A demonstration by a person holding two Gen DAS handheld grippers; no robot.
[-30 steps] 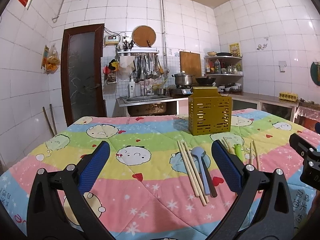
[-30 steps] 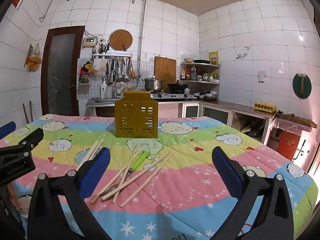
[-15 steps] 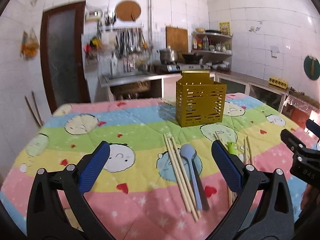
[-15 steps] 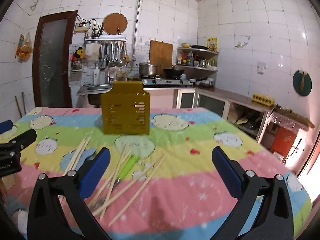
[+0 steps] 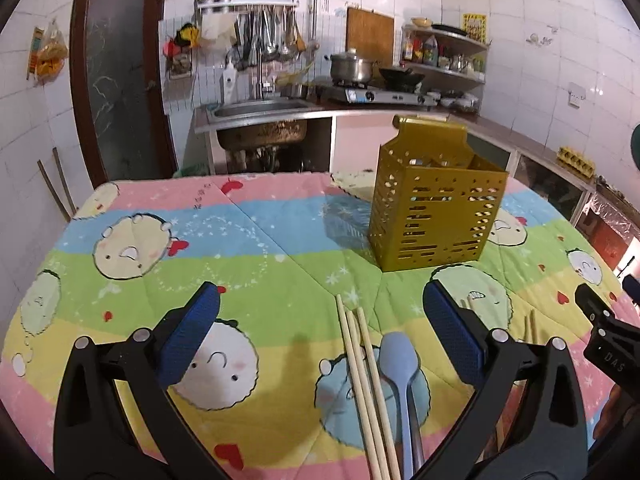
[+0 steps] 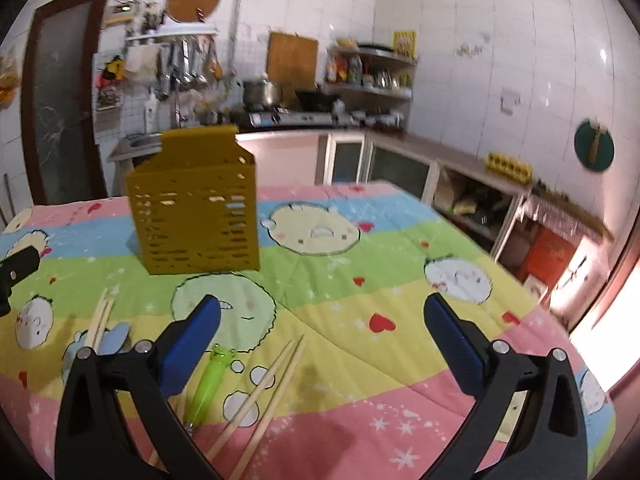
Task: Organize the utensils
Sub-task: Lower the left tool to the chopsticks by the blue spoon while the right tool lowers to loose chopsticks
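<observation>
A yellow perforated utensil holder stands upright on the quilted table; it also shows in the right wrist view. My left gripper is open and empty above wooden chopsticks and a blue spoon lying side by side. My right gripper is open and empty above a pair of chopsticks and a green frog-handled utensil. More chopsticks lie at the left of that view.
The table wears a striped cartoon quilt. Behind it are a sink counter, a stove with a pot, shelves and a brown door. The right gripper's body shows at the left view's right edge.
Both grippers have moved forward and tilted down toward the table. The utensils and holder now look closer and larger. Both stay open.
</observation>
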